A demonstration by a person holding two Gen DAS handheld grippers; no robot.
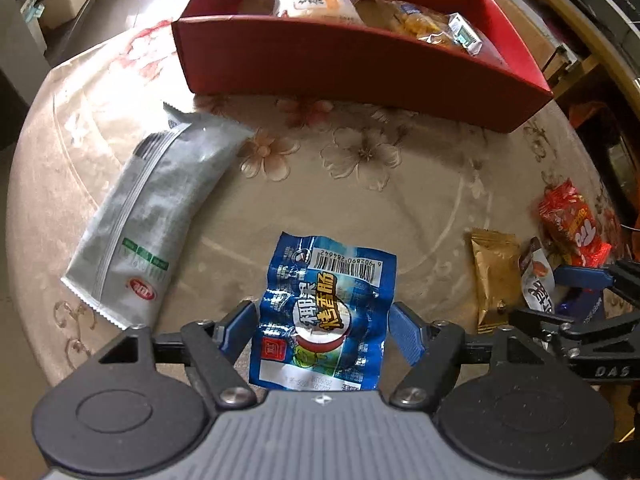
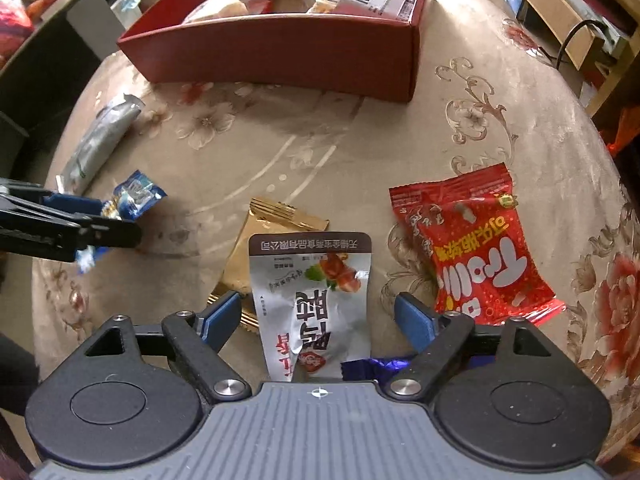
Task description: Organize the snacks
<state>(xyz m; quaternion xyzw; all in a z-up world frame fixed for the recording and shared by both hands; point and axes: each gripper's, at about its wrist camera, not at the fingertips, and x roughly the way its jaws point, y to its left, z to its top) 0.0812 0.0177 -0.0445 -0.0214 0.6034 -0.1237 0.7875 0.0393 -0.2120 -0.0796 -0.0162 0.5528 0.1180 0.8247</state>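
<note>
Remaining outside the red box (image 1: 360,68), at 12 o'clock and partly filled: five packets. Blue packet (image 1: 324,312) straddled by left gripper (image 1: 324,328), jaws wide; white packet (image 2: 316,304) by right gripper (image 2: 320,316), wide.

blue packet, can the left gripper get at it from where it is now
Probably yes: the blue packet lies flat between the open fingers of the left gripper, with nothing on top of it or blocking either side.

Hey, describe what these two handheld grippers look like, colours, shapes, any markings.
Both look alike. The left gripper and right gripper each have two blue ribbed fingers on black angled linkage arms with silver screws. Behind sit two round black discs flanking a grey ribbed centre plate with a small crosshair mark. White letters "DAS" show on the right gripper's side in the left view. No cables or sleeves visible.
</note>
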